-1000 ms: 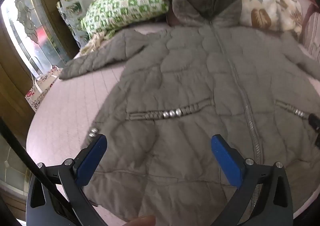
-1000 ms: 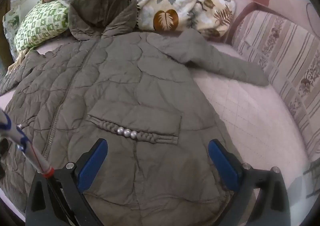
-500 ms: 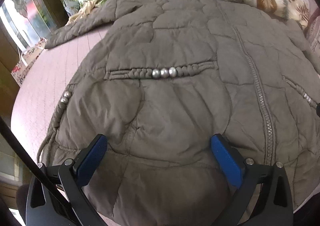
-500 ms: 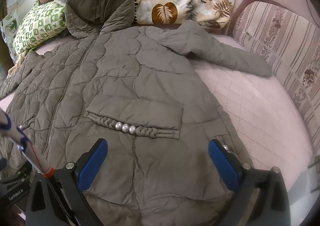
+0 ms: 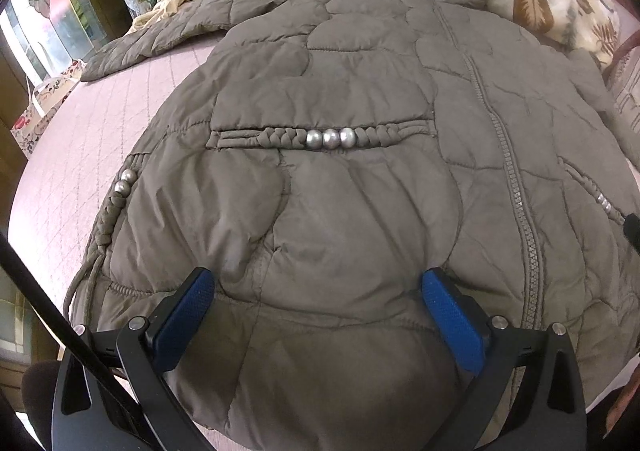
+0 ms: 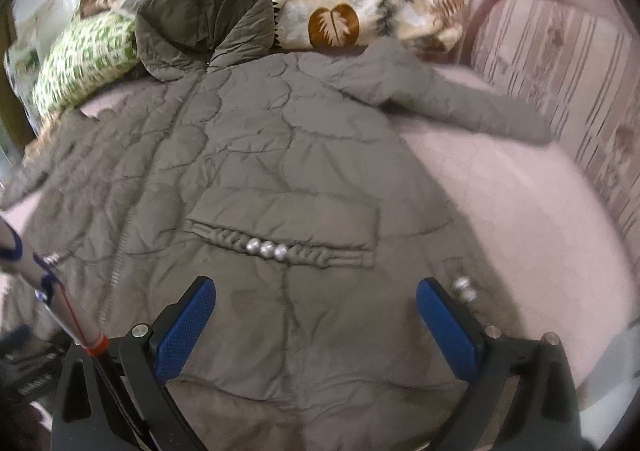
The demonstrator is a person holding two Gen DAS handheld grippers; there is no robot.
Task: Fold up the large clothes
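On the bed (image 5: 80, 123): quilted coat (image 5: 360, 179) flat, unfolded (sleeves out) | left hand-held gripper (image 5: 318, 291) wide | right hand-held gripper (image 6: 316, 299) wide | folding not begun.

Left gripper (image 5: 318, 283) spread wide, blue pads (image 5: 184, 315) far apart and angled outward, nothing between them, pointing forward and slightly downward. Right gripper (image 6: 316, 293) likewise spread wide, blue pads (image 6: 448, 331) well apart with nothing clamped, tilted forward and down at a similar low angle. Black finger frames visible at the bottom of both wrist views.
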